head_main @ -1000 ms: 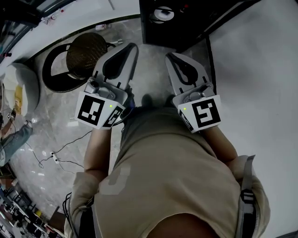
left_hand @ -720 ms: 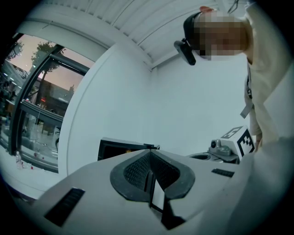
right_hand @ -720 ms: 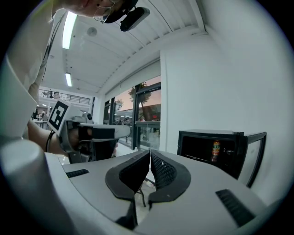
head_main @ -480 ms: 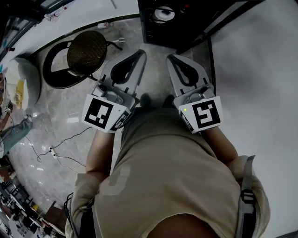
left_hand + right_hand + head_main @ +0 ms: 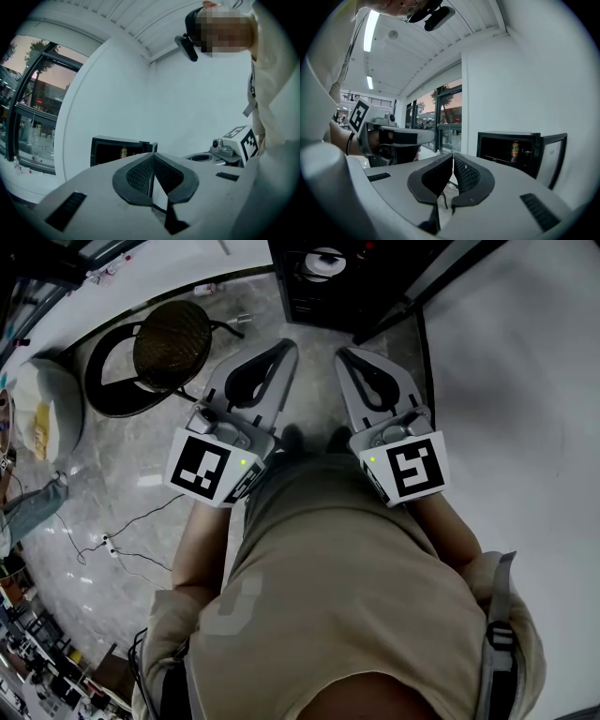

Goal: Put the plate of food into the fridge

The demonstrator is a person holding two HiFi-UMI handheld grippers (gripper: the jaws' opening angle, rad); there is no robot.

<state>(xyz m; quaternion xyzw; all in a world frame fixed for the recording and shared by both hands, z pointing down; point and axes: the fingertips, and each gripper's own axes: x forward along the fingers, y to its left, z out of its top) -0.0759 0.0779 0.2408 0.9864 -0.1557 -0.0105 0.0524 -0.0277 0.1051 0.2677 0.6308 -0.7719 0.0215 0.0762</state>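
Ahead, fridge (image 5: 501, 151); left gripper (image 5: 284, 352), right gripper (image 5: 345, 355) closed.

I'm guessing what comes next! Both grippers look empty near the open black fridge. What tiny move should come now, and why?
Probably open the right gripper and reach toward the small black fridge. It and the left gripper are both shut and empty, the fridge door stands open, and a white round dish-like thing shows there.

Dim, cool light (fisheye-warped edges)
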